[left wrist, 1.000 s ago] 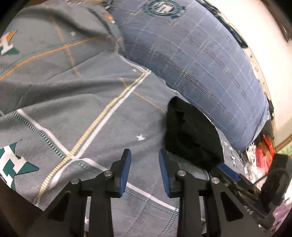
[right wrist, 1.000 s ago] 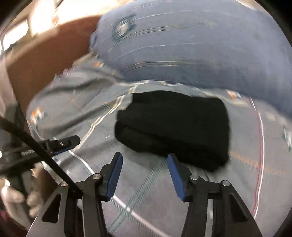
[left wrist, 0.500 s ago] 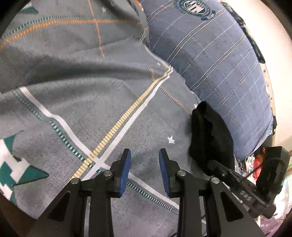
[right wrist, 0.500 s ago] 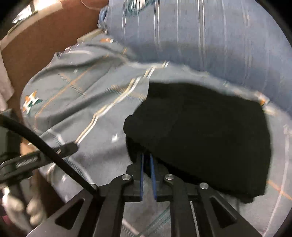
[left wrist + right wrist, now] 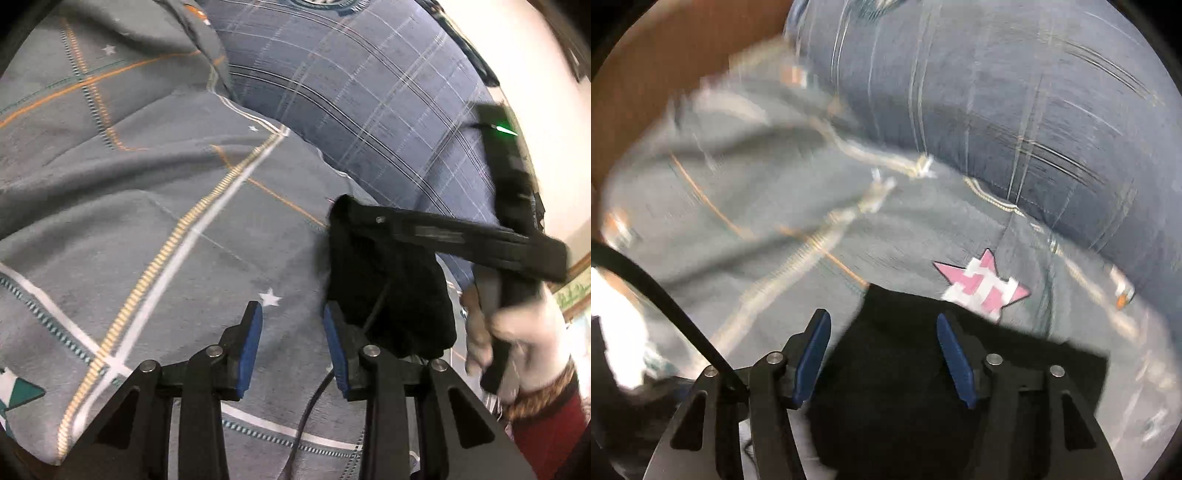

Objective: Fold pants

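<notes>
The black pants (image 5: 388, 288) lie folded in a small bundle on the grey bedsheet (image 5: 155, 221), beside the blue plaid pillow. My left gripper (image 5: 291, 343) is open and empty, just left of the bundle. My right gripper (image 5: 882, 354) is open and hovers above the pants (image 5: 923, 387), which fill the bottom of its blurred view. In the left wrist view the right gripper's body (image 5: 461, 236) reaches over the bundle, held by a white-gloved hand (image 5: 517, 339).
A large blue plaid pillow (image 5: 369, 96) lies behind the pants and also shows in the right wrist view (image 5: 1015, 110). A pink star print (image 5: 986, 288) marks the sheet. A brown headboard (image 5: 665, 74) stands at the left. A black cable (image 5: 665, 302) crosses the left.
My right gripper was shut at the pants' near edge and has opened and moved up over the bundle. My left gripper stayed open and shifted a little nearer the bundle.
</notes>
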